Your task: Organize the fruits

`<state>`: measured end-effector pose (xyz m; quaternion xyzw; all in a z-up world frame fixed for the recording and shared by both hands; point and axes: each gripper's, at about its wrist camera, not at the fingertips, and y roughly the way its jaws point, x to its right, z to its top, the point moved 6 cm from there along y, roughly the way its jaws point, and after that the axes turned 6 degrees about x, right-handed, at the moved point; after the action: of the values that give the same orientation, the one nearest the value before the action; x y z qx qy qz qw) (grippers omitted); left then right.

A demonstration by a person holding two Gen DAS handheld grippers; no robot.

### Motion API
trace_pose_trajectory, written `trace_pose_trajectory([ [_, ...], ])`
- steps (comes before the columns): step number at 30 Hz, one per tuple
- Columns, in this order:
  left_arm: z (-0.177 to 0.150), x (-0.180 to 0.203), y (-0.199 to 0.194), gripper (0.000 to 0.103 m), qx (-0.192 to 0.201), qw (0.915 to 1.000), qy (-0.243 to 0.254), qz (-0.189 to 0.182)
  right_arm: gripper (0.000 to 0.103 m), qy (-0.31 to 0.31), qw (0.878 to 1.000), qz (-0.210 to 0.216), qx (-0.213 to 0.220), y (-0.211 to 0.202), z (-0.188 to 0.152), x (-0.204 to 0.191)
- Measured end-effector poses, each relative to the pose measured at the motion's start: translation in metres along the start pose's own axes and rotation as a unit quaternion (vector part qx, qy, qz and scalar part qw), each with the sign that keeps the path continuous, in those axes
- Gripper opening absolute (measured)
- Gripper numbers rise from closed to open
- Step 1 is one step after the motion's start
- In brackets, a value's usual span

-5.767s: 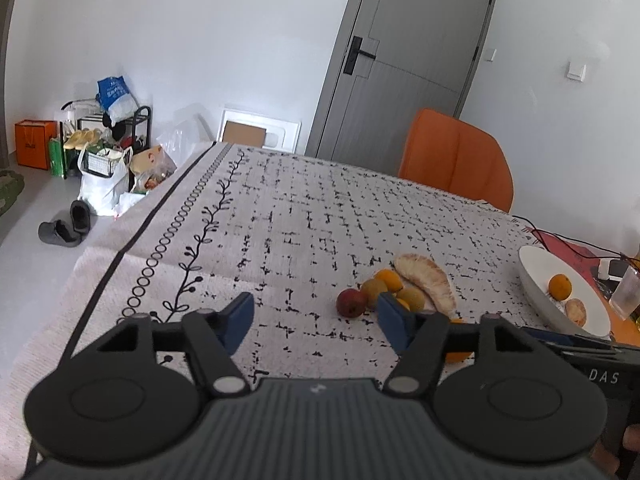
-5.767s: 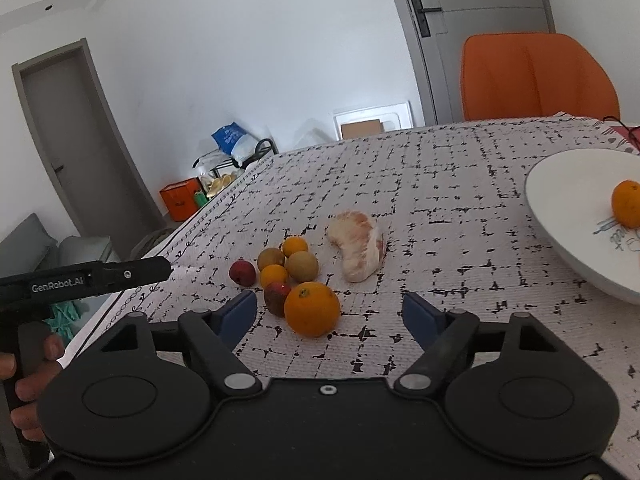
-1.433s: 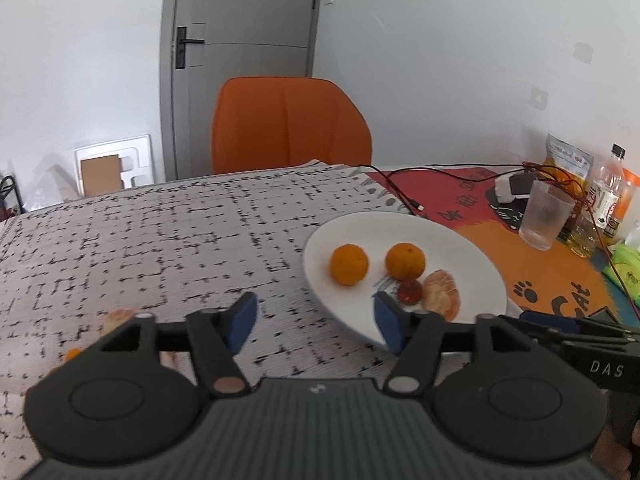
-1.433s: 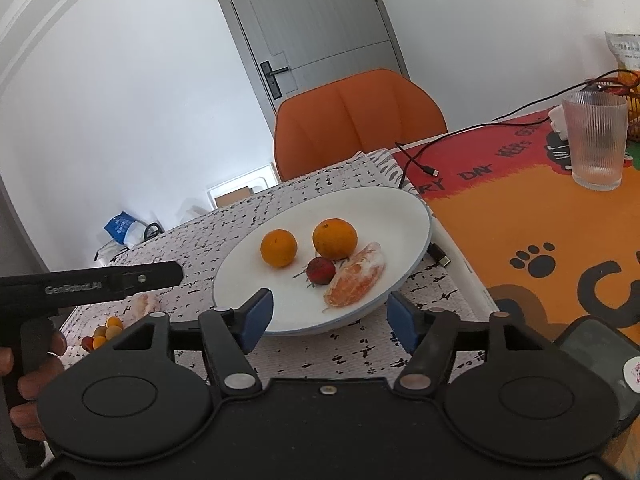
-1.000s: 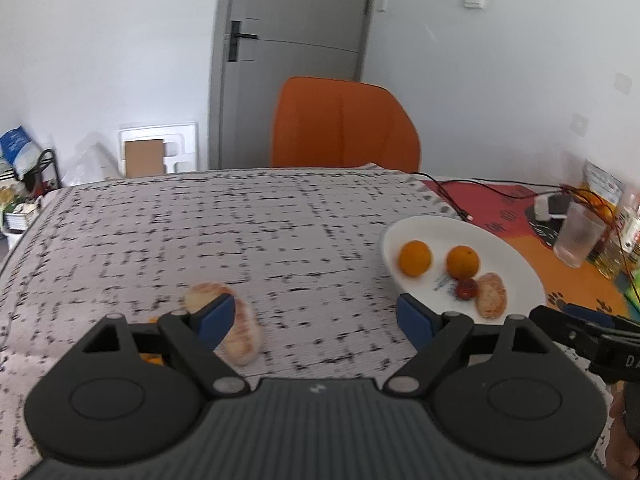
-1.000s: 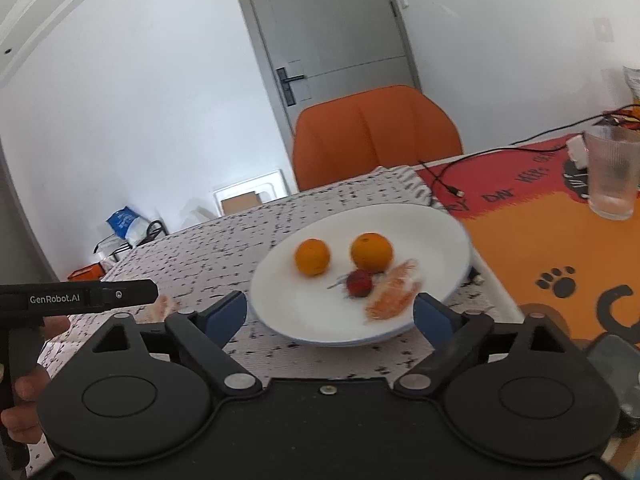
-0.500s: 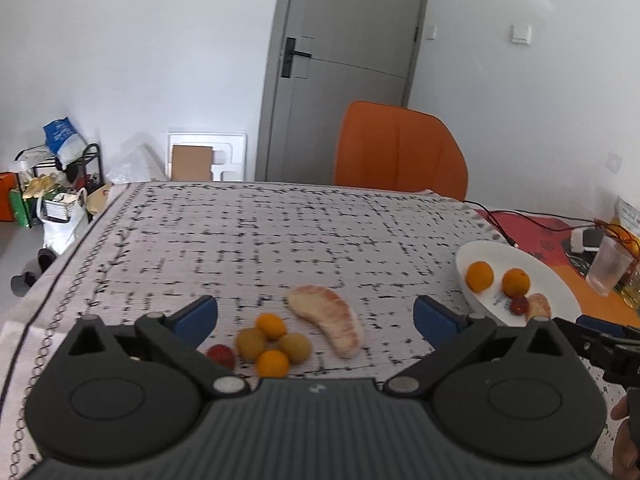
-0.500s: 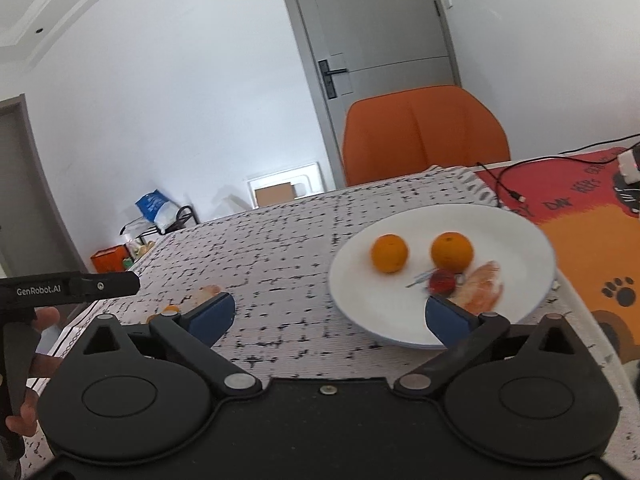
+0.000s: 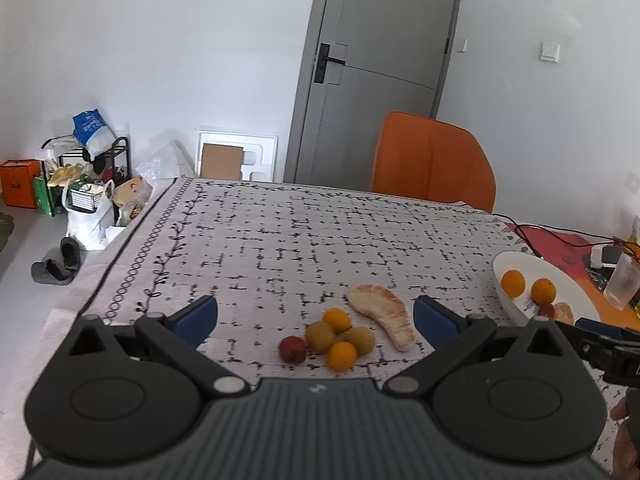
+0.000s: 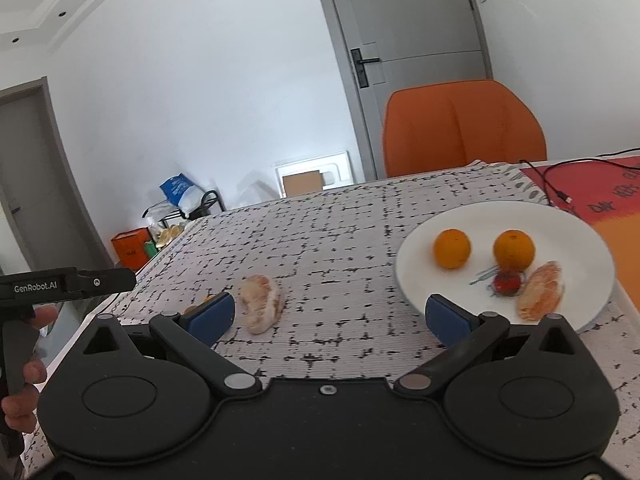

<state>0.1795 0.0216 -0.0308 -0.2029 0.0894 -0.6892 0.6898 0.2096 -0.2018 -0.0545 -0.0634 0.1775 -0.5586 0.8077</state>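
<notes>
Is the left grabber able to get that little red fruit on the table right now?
Probably yes. The left gripper is open and empty, and the red fruit lies just ahead between its fingers, at the near left edge of the fruit pile. Only a brownish fruit crowds its right side.

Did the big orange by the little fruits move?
Yes. It is gone from beside the small fruit pile on the tablecloth. The white plate now holds two oranges, up from one.
</notes>
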Motion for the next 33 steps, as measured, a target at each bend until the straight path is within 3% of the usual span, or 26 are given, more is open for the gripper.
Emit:
trace_pose_trajectory([
  [11,-0.007,-0.031,-0.003,0.102,-0.003,0.9995,-0.015,0.027,0.102,-0.017,0.999,0.031,-0.006,0.011,-0.002,-0.024],
  [15,-0.011,-0.036,-0.003,0.101,-0.001,0.9995,-0.016,0.026,0.088,-0.025,0.999,0.044,-0.015,0.018,-0.003,-0.033],
  [22,-0.016,-0.043,0.000,0.088,-0.003,0.9995,-0.020,0.024,0.077,-0.035,0.997,0.064,-0.030,0.028,-0.008,-0.048],
  [27,-0.020,-0.048,0.002,0.084,-0.006,0.9994,-0.020,0.026,0.060,-0.040,0.995,0.079,-0.046,0.039,-0.011,-0.058],
  [33,-0.026,-0.058,0.005,0.082,-0.015,0.9991,-0.023,0.034,0.052,-0.048,0.993,0.092,-0.063,0.054,-0.016,-0.070],
])
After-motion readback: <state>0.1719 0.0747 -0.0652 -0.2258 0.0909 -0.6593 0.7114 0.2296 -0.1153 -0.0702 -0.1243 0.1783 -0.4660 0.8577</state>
